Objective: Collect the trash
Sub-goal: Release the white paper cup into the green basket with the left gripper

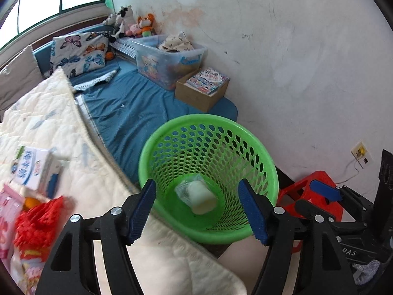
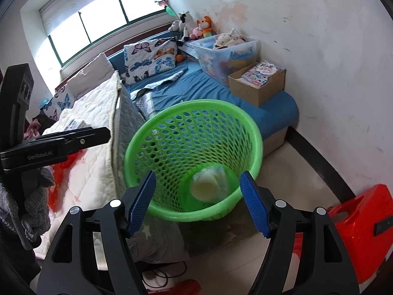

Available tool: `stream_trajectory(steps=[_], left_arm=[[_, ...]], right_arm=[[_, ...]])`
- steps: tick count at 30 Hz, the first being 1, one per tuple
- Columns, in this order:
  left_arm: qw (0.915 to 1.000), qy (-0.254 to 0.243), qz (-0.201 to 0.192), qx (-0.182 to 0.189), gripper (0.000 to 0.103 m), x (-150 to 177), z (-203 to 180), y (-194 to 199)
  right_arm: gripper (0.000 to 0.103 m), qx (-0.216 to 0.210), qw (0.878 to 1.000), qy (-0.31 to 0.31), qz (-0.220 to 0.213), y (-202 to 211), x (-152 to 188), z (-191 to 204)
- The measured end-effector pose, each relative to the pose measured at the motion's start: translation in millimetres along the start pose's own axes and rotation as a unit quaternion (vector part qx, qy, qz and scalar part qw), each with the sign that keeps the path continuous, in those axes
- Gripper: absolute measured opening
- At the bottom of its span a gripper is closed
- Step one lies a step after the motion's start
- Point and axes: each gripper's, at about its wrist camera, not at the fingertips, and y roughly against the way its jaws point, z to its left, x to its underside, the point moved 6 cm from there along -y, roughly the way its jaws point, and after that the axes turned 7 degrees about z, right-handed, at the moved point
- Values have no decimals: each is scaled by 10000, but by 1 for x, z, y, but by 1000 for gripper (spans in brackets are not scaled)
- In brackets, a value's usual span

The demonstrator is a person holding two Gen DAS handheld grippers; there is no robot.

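Note:
A green perforated trash basket stands by the bed; it also shows in the right wrist view. A white wrapped piece of trash lies on its bottom, also seen in the right wrist view. My left gripper is open and empty above the basket. My right gripper is open and empty above the basket too. On the quilt at left lie a white and blue carton, a red packet and pink wrappers.
A cream quilt covers the bed beside a blue sheet. A cardboard box, a plastic bin and plush toys sit by the wall. A red stool stands on the floor at right.

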Motion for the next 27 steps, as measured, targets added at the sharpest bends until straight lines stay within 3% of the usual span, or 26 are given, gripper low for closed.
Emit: stream_trajectory(steps=[14, 16, 19, 23, 27], left_arm=[[9937, 671, -467, -760, 68, 57, 78, 99], [9911, 797, -567, -908, 68, 61, 94, 113], [9850, 995, -721, -1209, 77, 67, 124, 135], [9752, 1407, -837, -1486, 77, 77, 170, 159], [9690, 1830, -819, -1446, 77, 82, 206, 168]], right_arm=[[74, -452, 9978, 488, -48, 9, 2, 71], [74, -520, 9969, 588, -50, 9, 2, 84], [75, -663, 9953, 707, -27, 9, 0, 101], [76, -800, 9927, 906, -9, 9, 1, 126], [76, -931, 9898, 1075, 14, 8, 0, 147]])
